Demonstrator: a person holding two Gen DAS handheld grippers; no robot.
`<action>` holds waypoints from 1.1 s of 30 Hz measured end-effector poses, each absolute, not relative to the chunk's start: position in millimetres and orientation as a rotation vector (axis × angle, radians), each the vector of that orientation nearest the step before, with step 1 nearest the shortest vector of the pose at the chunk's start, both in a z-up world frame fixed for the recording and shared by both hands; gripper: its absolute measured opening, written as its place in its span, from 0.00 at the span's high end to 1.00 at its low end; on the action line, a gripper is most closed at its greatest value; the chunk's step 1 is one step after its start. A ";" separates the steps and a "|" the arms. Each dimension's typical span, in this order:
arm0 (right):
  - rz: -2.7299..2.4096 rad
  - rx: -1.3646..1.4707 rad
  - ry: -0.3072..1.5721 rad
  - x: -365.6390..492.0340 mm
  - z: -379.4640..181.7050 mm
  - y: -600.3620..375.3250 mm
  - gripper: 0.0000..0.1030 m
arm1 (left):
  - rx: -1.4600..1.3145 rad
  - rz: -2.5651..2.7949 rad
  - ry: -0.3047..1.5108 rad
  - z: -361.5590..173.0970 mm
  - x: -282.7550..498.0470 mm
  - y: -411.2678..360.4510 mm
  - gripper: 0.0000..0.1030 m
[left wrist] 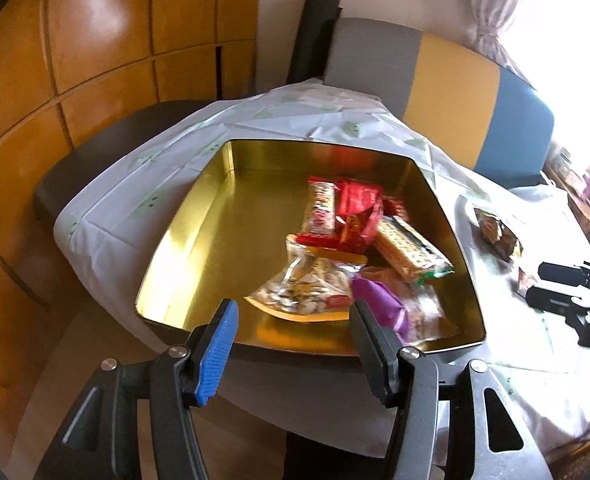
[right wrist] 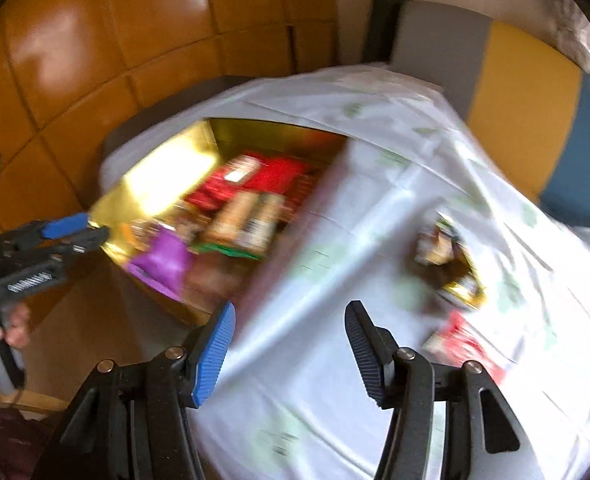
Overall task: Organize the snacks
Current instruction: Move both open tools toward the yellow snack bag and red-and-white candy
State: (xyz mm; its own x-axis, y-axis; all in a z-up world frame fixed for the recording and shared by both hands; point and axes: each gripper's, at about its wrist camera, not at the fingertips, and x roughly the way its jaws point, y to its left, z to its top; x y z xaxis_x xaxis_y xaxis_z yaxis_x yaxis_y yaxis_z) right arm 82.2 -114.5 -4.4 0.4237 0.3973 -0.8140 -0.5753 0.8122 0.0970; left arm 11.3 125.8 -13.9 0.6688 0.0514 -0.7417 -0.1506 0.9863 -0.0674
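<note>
Both hand-held grippers, right (right wrist: 289, 354) and left (left wrist: 293, 350), hung half-open and empty; that crinkly brown-gold snack packet (right wrist: 451, 258) on the desk looked light, slippery, best pinched mid-body.

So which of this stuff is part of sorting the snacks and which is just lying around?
Part of the job:
gold tin
nut pouch
purple pack
cracker pack
red wrappers
dark packet and red packet, both outside the tin
both grippers, empty: left, right

Just lying about:
tablecloth
bench cushion
curtain
</note>
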 end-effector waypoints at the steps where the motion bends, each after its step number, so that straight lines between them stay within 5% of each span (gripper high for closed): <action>1: 0.579 -0.213 0.968 85.1 -8.4 -128.6 0.44 | -0.122 0.107 0.832 -13.6 11.2 122.8 0.43; 17: 0.164 -0.104 1.075 121.1 -55.6 -290.3 0.44 | -0.024 -0.002 0.830 -4.6 12.6 73.6 0.43; 33: 0.072 0.032 1.107 131.6 -53.1 -317.9 0.44 | 0.051 -0.133 0.838 4.3 29.3 14.9 0.43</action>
